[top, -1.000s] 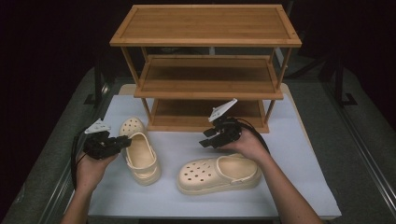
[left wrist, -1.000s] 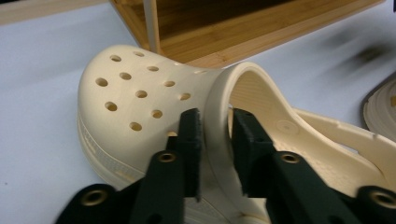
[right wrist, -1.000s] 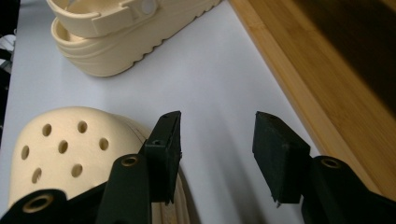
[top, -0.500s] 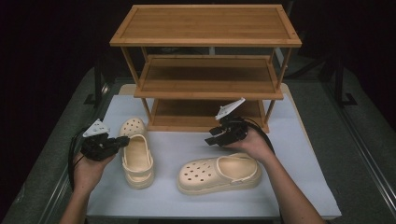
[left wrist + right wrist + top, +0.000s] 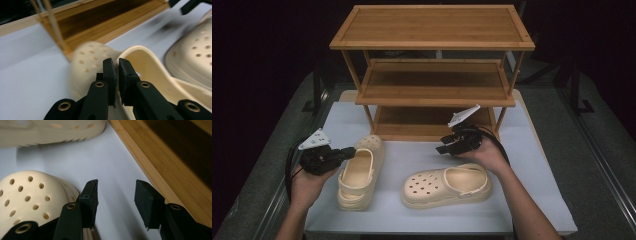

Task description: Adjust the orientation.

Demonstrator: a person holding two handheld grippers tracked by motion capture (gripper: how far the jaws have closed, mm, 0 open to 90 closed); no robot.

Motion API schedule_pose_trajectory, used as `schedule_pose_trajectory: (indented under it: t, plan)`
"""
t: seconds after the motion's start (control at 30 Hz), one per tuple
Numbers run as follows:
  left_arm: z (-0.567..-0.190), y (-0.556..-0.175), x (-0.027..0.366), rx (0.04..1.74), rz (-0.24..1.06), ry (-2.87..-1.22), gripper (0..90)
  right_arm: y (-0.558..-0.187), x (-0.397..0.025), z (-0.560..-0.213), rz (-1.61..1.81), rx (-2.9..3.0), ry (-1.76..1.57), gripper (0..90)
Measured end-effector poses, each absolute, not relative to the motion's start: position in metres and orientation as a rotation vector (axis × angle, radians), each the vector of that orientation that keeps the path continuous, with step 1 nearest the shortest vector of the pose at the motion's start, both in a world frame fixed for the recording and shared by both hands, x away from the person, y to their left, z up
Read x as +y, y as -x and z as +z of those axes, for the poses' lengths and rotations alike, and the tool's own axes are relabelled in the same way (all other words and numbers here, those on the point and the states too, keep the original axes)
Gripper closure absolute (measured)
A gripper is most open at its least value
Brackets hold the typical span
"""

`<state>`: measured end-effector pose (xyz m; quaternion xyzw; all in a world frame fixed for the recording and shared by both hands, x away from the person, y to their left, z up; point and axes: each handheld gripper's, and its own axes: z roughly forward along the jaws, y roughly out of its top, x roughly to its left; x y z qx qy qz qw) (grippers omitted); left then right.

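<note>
Left clog pinched at its rim by the left gripper; right clog lies free under the open right gripper.

Left clog sits lower left of the high view, long axis running toward the shelf rack, toe almost at the rack's bottom corner. In the left gripper view the gripper has its jaws nearly closed on the clog's side wall, thin rim between the pads. Right clog lies crosswise at lower centre, toe pointing frame-left, heel under the right hand. In the right gripper view the right gripper has its jaws wide apart with nothing between, above the white mat, clog toe just beside the left jaw, rack's bottom board close on the other side. Likely next: rack's bottom shelf is directly ahead with open room.
</note>
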<state>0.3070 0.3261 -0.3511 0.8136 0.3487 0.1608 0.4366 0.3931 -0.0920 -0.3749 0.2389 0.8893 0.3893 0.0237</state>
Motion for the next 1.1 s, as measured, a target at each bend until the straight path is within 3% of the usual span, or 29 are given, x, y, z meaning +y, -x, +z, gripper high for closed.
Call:
schedule_pose_trajectory:
  t: [0.63, 1.1]
  plan:
    - [-0.354, -0.340, 0.280, 0.644, 0.321, -2.072, 85.3, -0.391, -0.122, -0.375, 1.208, 2.684, -0.815, 53.6]
    - [-0.371, -0.327, 0.293, 0.651, 0.278, -2.121, 84.8, -0.384, -0.138, -0.377, 1.241, 2.636, -0.844, 52.5]
